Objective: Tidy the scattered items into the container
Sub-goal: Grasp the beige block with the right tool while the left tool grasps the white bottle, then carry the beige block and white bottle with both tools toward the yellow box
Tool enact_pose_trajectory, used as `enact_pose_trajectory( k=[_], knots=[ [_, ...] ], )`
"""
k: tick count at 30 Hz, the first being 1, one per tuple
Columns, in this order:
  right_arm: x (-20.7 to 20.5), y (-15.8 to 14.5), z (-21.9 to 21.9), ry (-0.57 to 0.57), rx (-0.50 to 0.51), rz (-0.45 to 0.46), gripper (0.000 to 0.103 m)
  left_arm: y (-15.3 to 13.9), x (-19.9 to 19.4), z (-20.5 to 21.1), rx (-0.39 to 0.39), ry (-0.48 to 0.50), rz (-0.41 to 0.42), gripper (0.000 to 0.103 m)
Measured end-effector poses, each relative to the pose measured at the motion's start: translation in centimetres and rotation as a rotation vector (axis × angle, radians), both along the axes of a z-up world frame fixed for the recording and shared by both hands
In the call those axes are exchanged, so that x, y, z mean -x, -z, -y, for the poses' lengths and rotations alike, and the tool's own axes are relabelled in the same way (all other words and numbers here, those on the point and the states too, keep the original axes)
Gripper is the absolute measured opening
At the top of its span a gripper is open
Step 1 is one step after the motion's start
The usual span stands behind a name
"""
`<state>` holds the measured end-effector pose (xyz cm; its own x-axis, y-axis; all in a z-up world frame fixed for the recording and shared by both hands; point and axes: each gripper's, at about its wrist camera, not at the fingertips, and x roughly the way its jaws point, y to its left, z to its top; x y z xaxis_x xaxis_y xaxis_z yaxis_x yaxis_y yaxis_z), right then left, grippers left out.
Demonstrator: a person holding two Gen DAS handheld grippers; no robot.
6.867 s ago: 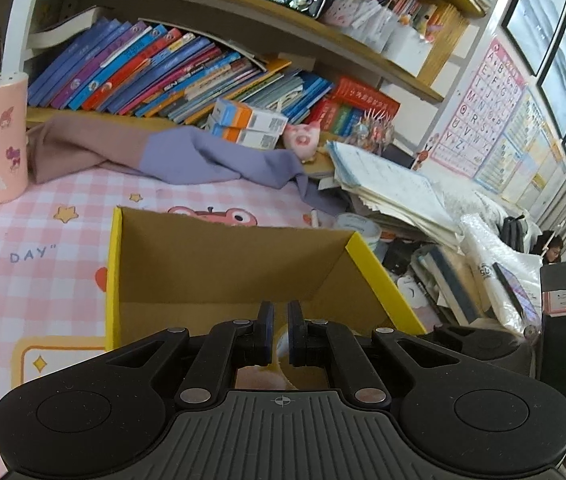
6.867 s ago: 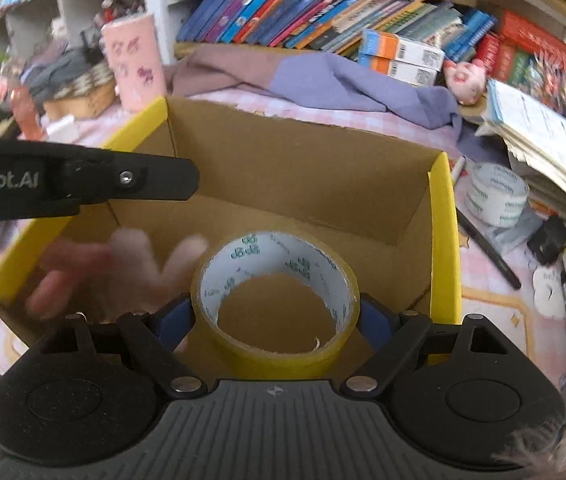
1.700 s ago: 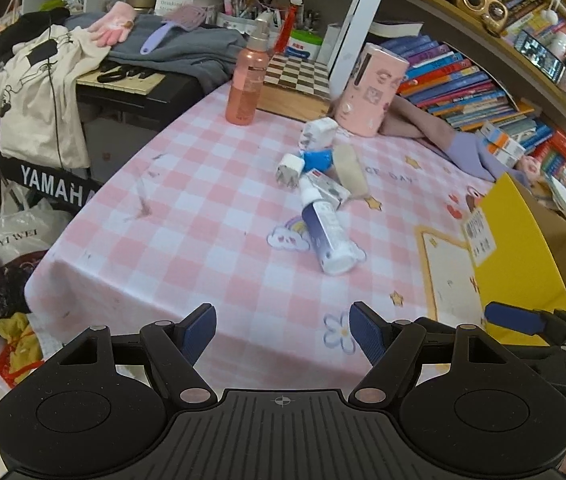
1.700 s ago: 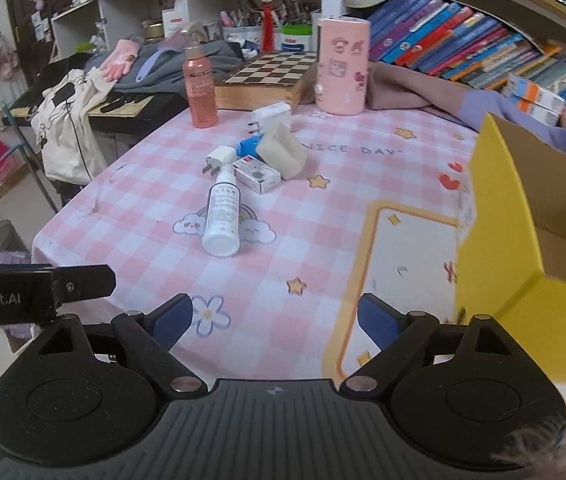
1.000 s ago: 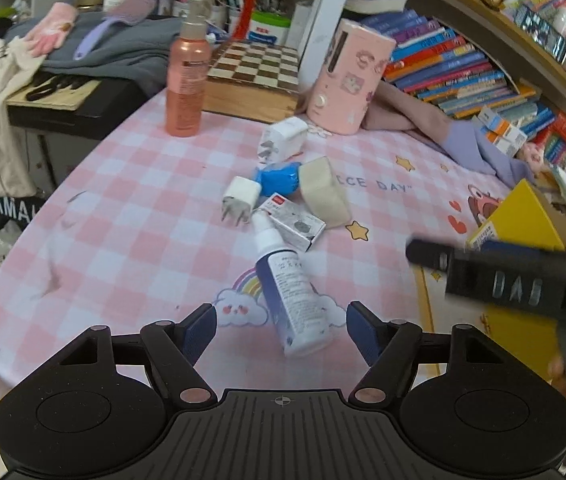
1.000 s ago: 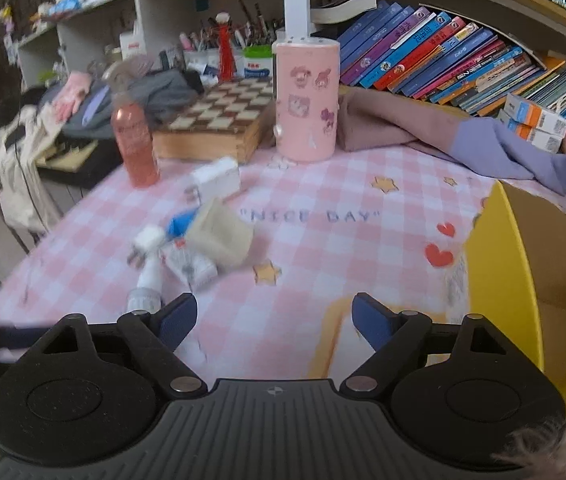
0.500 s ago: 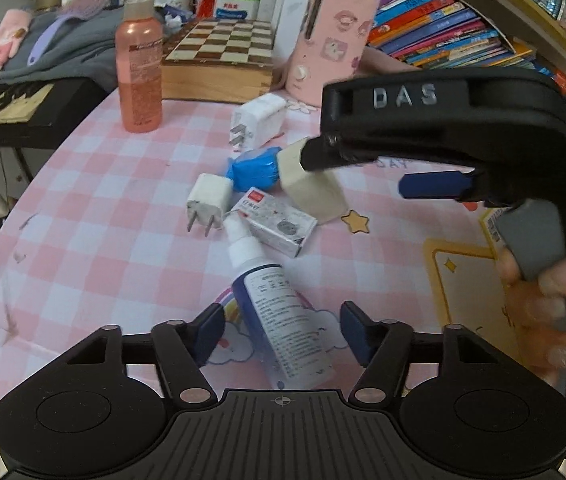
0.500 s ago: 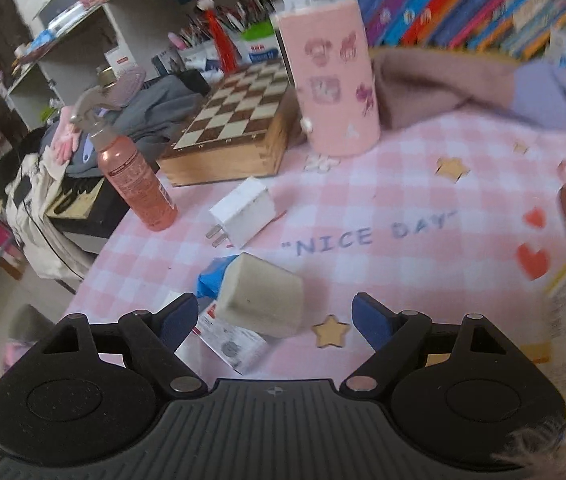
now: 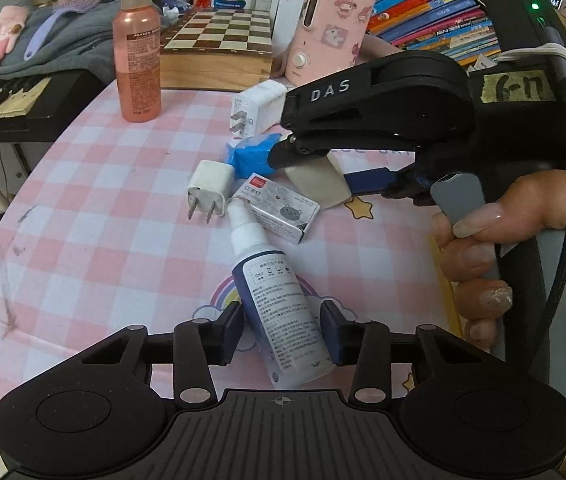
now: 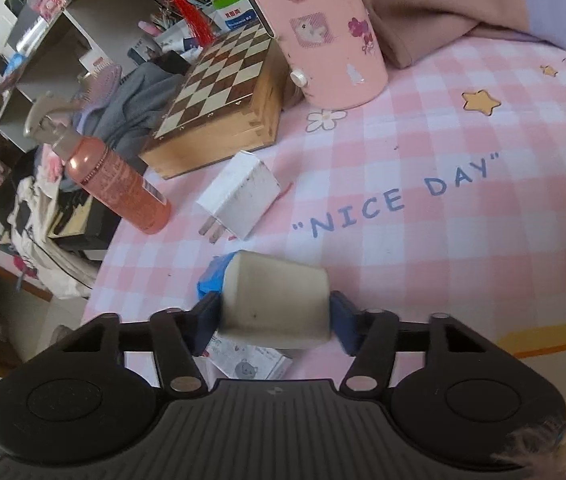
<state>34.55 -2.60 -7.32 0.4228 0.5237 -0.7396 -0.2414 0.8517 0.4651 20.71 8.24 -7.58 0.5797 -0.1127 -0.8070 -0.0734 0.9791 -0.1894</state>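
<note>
A white and dark blue spray bottle [image 9: 279, 304] lies on the pink checked tablecloth between the jaws of my left gripper [image 9: 281, 332], which stand open on either side of it. My right gripper [image 10: 275, 316] has its jaws around a beige sponge block [image 10: 275, 304], also seen in the left wrist view [image 9: 315, 180]; the pads touch or nearly touch its sides. Nearby lie a small white plug [image 9: 207, 186], a small printed box [image 9: 279, 206], a blue packet [image 9: 253, 156] and a larger white charger [image 10: 239, 194]. The container is out of view.
A pink pump bottle [image 9: 137, 60], a wooden chess box [image 9: 219, 46] and a pink cylinder container [image 10: 319, 36] stand at the back. A purple and brown cloth [image 10: 483, 20] lies at the back right. The table edge falls away on the left.
Both grippers left the yellow box and moved over the scattered items. My left jaws came down around the spray bottle. My right jaws closed in around the sponge block.
</note>
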Motion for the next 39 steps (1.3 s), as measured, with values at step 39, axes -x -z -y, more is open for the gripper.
enact_pose_trajectory(
  k=[39],
  knots=[
    [12.2, -6.8, 6.2, 0.001, 0.142, 0.236, 0.045, -4.0, 5.7, -4.5, 0.323, -0.146, 0.135, 0.030]
  ],
)
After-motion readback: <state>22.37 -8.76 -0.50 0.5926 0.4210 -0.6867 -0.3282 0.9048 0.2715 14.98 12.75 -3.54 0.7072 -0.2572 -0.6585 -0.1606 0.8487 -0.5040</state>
